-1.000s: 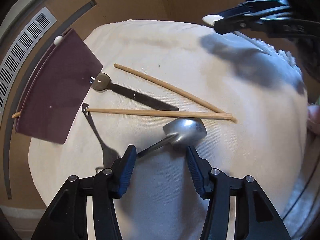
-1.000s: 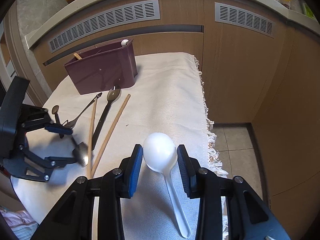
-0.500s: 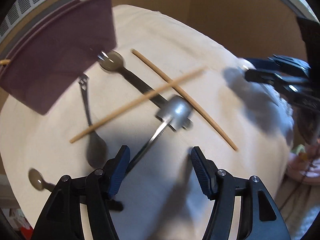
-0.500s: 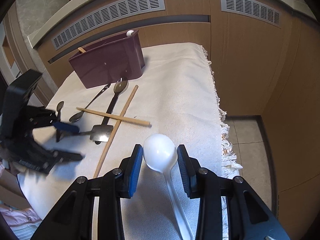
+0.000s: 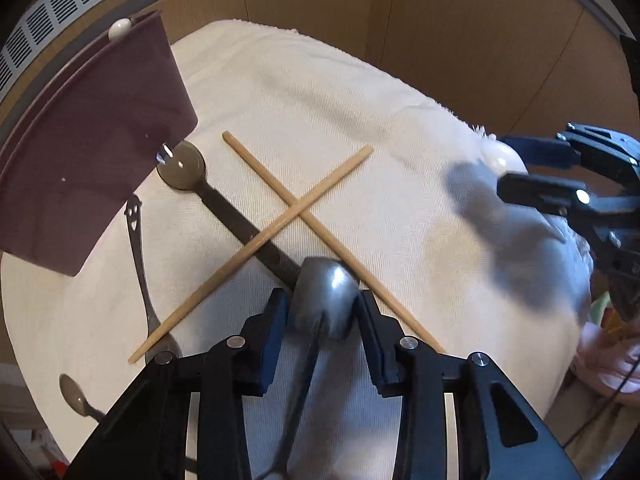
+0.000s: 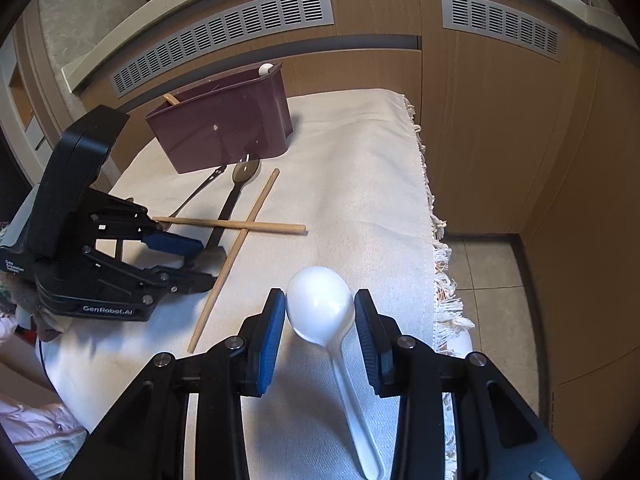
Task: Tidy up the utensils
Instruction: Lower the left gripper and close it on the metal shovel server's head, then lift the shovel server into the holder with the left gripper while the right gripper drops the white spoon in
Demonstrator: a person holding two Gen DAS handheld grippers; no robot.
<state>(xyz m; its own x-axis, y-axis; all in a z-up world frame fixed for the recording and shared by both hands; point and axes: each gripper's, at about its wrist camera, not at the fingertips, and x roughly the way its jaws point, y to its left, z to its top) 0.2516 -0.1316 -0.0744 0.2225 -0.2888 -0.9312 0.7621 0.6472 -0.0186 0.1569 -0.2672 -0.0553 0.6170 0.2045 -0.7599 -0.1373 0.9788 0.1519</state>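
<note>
My left gripper [image 5: 322,312] is shut on the bowl of a metal spoon [image 5: 324,300], just above the cloth. It also shows in the right wrist view [image 6: 200,258]. My right gripper [image 6: 320,316] is shut on the bowl of a white plastic spoon [image 6: 320,308], held over the cloth's right part. Two wooden chopsticks [image 5: 298,204] lie crossed in front of the left gripper. A dark long-handled spoon [image 5: 182,164] and a thin metal spoon [image 5: 136,232] lie beside the maroon utensil holder [image 5: 92,148], which also shows in the right wrist view [image 6: 224,124].
A cream cloth [image 6: 360,184] covers the table, its fringed edge at the right. A small spoon [image 5: 74,394] lies near the cloth's left front. The holder has a white-tipped utensil [image 6: 265,68] and a wooden stick [image 6: 172,99] in it. Wooden cabinets stand behind.
My left gripper has closed on the metal spoon's bowl. One chopstick has swung round and now crosses the other. The right gripper holds the white spoon as before.
</note>
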